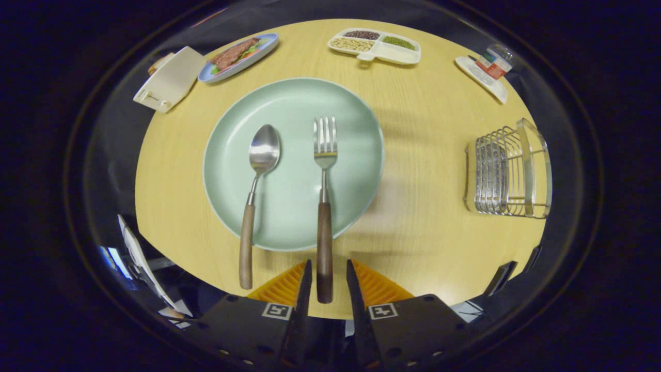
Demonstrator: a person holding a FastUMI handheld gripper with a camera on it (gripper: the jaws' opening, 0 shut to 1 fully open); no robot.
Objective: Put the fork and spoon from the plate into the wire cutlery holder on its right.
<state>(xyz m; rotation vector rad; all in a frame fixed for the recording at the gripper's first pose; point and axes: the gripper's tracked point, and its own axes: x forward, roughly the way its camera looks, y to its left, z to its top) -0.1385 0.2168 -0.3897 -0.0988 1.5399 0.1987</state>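
Note:
A pale green plate (294, 98) sits on the round wooden table (423, 155). Two pieces of cutlery lie on it side by side, with their wooden handles over the near rim. The spoon (263, 152) is on the left and the fork (325, 155) on the right. My gripper (329, 262) is open, and the end of the fork's handle lies between its fingers (304, 281) with a small gap on each side. The spoon's handle ends just left of the left finger. The wire cutlery holder (508, 173) stands to the right of the plate, near the table's edge.
Along the far side of the table are a white box (170, 78), a blue plate of food (238, 56), a divided white tray of beans (376, 46) and a small bottle (494, 61) on a white dish. Bare wood separates plate and holder.

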